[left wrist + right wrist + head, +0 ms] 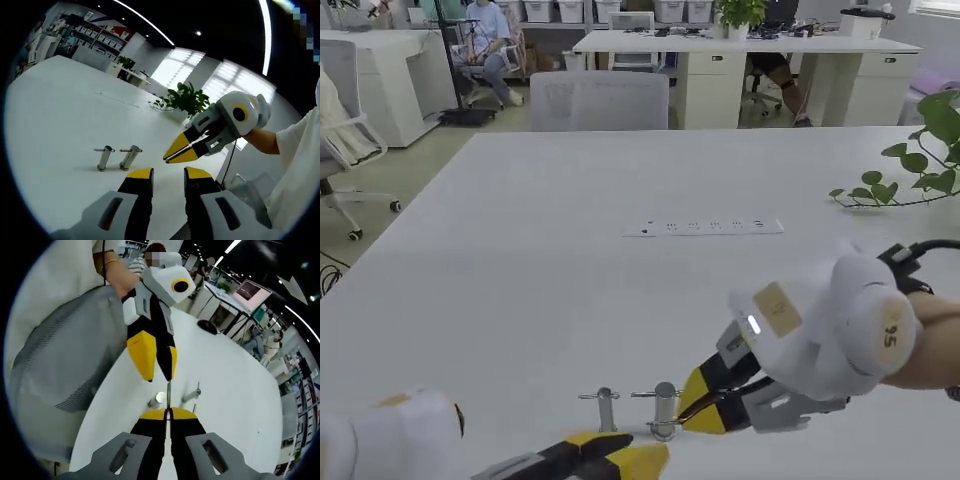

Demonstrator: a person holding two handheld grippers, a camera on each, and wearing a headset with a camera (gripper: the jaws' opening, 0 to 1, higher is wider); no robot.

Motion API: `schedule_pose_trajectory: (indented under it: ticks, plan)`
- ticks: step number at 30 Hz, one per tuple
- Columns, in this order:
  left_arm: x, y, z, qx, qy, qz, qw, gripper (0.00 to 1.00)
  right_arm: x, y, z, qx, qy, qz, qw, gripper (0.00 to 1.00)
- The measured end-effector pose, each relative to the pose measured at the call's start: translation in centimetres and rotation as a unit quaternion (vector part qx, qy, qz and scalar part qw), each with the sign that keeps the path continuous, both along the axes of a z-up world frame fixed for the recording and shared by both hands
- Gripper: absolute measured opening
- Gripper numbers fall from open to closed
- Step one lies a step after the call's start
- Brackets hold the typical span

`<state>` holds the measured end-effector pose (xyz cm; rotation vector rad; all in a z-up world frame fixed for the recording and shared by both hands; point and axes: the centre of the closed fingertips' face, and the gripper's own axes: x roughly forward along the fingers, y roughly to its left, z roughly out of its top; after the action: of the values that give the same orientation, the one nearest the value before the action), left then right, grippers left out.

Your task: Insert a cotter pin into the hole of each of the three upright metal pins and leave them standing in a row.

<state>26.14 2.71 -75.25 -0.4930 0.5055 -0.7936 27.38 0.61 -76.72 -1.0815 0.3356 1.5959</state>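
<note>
Two upright metal pins stand side by side on the white table (520, 280): the left pin (605, 408) (104, 157) and the right pin (663, 408) (130, 157). Each has a thin cotter pin across its top. My right gripper (686, 412) (168, 412) comes in from the right, its tips low beside the right pin. It is shut on a thin cotter pin (168, 392) that sticks out ahead of the jaws. My left gripper (645, 456) (167, 175) sits just in front of the pins, open, with nothing between its jaws.
A white power strip (705, 228) lies mid-table. Leafy plant stems (910, 170) reach over the right edge. Desks and chairs (600, 100) stand beyond the far edge of the table, and a person sits at the back left.
</note>
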Motion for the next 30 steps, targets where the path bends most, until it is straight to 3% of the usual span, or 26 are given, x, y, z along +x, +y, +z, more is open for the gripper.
schedule_pose_trajectory:
  ticks: [11, 30]
  plan:
    - [0.4, -0.1, 0.2, -0.015, 0.01, 0.004, 0.9998, 0.16, -0.7, 1.1, 0.3, 0.01, -0.003, 0.006, 0.9999, 0.02]
    - [0.5, 0.1, -0.6, -0.006, 0.024, 0.006, 0.9997, 0.02, -1.1, 1.7, 0.1, 0.006, -0.012, 0.017, 0.9998, 0.02]
